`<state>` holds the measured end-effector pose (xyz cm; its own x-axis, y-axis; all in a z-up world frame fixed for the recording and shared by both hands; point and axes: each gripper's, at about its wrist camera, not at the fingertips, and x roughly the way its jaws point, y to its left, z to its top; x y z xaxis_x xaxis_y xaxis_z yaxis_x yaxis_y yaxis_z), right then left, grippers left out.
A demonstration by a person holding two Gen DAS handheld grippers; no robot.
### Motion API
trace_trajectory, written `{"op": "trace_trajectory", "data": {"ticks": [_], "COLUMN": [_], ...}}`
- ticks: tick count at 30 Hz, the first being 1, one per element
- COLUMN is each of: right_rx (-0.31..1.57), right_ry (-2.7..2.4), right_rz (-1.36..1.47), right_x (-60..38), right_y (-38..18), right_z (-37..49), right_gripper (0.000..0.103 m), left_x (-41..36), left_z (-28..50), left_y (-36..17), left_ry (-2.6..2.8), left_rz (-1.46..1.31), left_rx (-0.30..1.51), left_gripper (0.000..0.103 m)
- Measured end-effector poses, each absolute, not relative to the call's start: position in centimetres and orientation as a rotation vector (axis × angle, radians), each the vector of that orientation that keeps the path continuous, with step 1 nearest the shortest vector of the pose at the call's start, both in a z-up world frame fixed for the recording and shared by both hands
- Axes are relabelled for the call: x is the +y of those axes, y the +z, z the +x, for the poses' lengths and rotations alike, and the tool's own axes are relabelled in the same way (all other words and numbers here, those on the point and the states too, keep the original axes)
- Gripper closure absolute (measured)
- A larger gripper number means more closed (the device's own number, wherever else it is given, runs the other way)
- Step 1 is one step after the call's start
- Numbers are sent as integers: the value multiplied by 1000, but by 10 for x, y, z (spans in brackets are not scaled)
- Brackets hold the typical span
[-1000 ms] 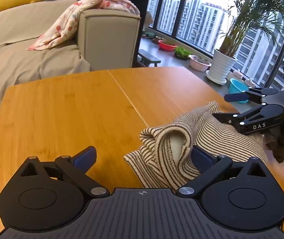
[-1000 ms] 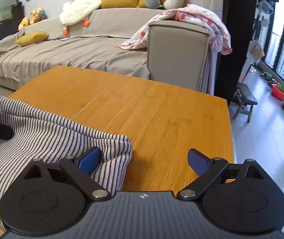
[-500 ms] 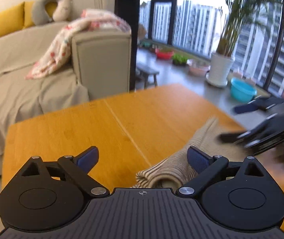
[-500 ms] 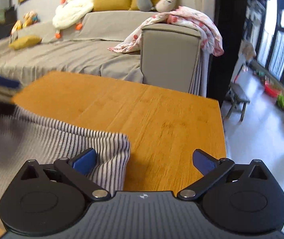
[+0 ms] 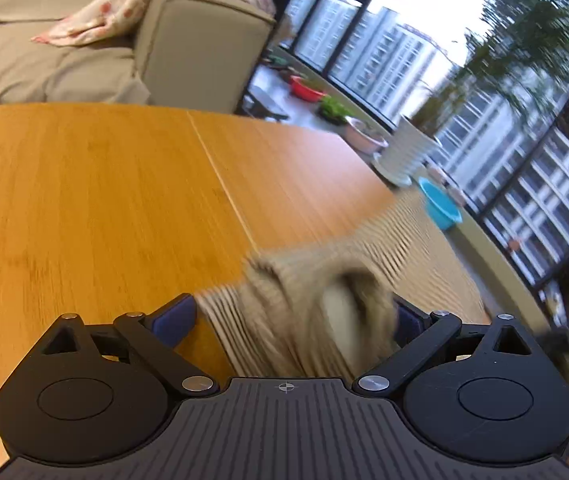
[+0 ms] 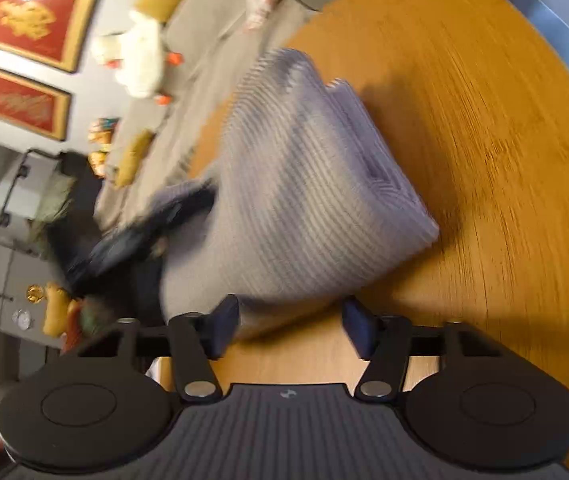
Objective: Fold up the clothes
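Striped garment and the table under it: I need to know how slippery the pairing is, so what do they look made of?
The striped garment looks like soft ribbed knit, matte, judging by its fine raised lines and rounded folds. The table looks like bamboo or wood with a smooth, lightly glossy finish: straight narrow grain strips and a seam.

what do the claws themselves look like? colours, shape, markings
Both match: the left claw and right claw are matte black, with two round housings, a ribbed centre plate bearing a small crosshair mark, silver pivot rivets, and dark blue finger pads. No cables or sleeves visible.
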<state>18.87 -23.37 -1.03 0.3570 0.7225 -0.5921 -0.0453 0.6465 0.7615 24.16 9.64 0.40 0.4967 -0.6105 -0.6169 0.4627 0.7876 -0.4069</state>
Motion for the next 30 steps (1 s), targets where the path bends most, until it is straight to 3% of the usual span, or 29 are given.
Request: {"op": "trace_trajectory", "data": {"ticks": [4, 8, 12, 14, 15, 19, 24, 26, 30], "right_rx": [1037, 894, 816, 779, 764, 776, 801, 825, 848], "right_ry": [555, 459, 390, 404, 417, 476, 522, 580, 622], "right_rz": [566, 305, 180, 149, 142, 251, 564, 541, 410], "right_x": [-216, -196, -177, -175, -175, -187, -185, -170, -167], "right_y": [2, 25, 40, 45, 47, 39, 13, 7, 10], "right_z": [224, 257, 270, 261, 255, 233, 214, 214, 228], "right_gripper": [46, 26, 18, 2, 0, 0, 1, 27, 38], "left_x": [103, 84, 60, 60, 65, 110, 137, 132, 110], "left_z": [208, 182, 154, 142, 137, 153, 211, 234, 245], "left_y": [8, 12, 24, 37, 44, 73, 57, 35, 6], "left_ry": [-684, -756, -880, -903, -902, -790, -518, -501, -547], "left_rz": [-207, -172, -91, -59, -58, -205, -332, -358, -372], "left_rx": [791, 771, 712, 666, 644, 535, 596, 690, 789], "left_gripper": [4, 4, 4, 4, 3, 0, 0, 0, 0]}}
